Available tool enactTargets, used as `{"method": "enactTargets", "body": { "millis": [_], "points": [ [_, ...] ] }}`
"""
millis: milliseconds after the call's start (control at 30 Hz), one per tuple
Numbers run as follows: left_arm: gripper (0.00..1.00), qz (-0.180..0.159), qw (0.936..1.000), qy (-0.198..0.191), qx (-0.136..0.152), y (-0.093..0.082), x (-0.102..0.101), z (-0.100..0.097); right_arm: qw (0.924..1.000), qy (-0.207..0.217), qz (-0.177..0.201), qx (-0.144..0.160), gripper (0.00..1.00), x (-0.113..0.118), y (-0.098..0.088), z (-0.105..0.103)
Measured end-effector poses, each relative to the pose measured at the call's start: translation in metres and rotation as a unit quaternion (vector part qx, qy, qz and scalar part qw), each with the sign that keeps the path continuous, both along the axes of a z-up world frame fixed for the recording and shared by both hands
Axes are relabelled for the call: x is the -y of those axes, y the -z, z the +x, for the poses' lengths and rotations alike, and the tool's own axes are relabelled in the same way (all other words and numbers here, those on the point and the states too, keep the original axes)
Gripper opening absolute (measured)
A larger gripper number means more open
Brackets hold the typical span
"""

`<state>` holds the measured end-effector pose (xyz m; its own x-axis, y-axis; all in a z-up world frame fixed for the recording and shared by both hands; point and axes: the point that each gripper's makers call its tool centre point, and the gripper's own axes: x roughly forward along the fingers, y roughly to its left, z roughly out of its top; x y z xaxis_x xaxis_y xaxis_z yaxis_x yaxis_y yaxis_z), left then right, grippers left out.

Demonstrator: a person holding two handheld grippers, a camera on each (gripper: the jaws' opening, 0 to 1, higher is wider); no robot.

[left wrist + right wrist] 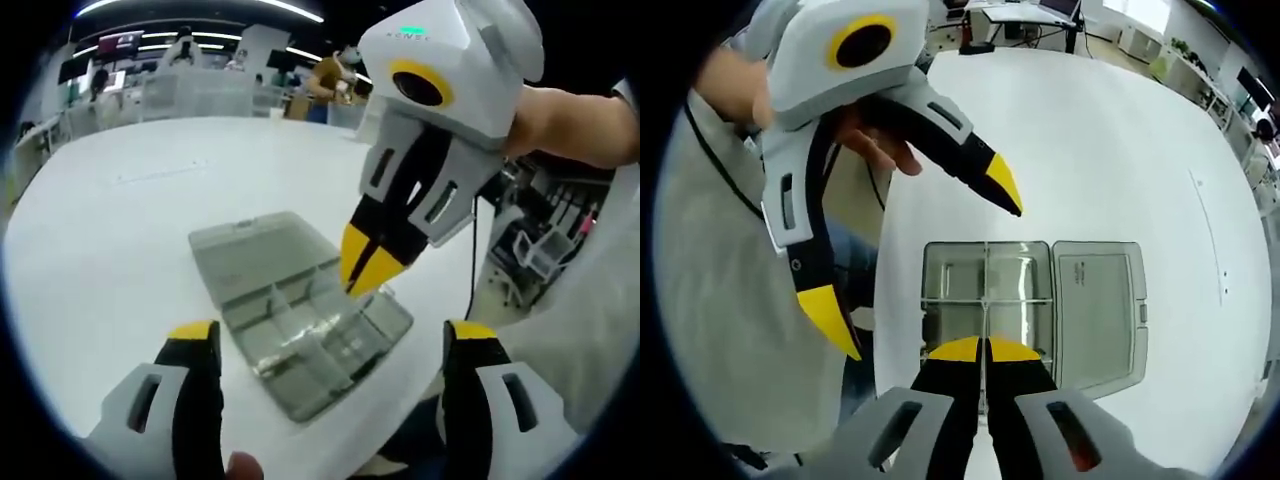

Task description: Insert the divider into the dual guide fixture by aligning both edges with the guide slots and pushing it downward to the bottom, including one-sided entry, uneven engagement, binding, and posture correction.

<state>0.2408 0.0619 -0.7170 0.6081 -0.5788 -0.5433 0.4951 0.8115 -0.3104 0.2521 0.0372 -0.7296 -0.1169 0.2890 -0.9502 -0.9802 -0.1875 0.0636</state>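
Two hand-held grippers work over a clear plastic compartment box [300,325] that lies open on a white tabletop [130,200], its lid [1098,305] folded out flat beside the tray.

In the left gripper view, the left hand-held gripper [330,345] has its jaws spread wide, one yellow-tipped jaw at each lower corner, with the box between and beyond them. Nothing sits between its jaws and they touch nothing. The right hand-held gripper [368,268] comes down from the upper right, held by a person's hand [560,125], and its yellow tips are pressed together just above the tray's middle compartments.

In the right gripper view, the right hand-held gripper [985,348] shows its two jaws nearly shut, a thin clear divider [985,290] running as a pale line from between the tips across the tray. The tips appear to pinch the divider's near edge, though the plastic is too transparent to tell how deep it sits in the guide slots. Crosswise partitions split the tray into compartments on either side of it. The left hand-held gripper [930,270] hangs open at the upper left, above the tray and apart from it, in front of a person's grey clothing [730,330].
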Motion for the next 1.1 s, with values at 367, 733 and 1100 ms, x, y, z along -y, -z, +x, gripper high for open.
{"method": "enactTargets", "body": {
  "millis": [367,733,1100],
  "points": [
    [0.89,0.000,1.0000,-0.002,-0.001,0.0006,-0.0017,-0.0012,1.0000,-0.005,-0.001,0.001,0.00,0.0001,0.0024,-0.0001],
    [0.89,0.000,1.0000,-0.003,-0.002,0.0007,-0.0025,-0.0010,1.0000,-0.006,-0.003,0.002,0.00,-0.0005,0.0028,-0.0009],
    [0.89,-0.001,1.0000,-0.003,0.000,0.0004,-0.0017,-0.0010,0.9999,-0.011,-0.004,0.003,0.00,-0.0015,0.0036,-0.0009]
  ]
}}
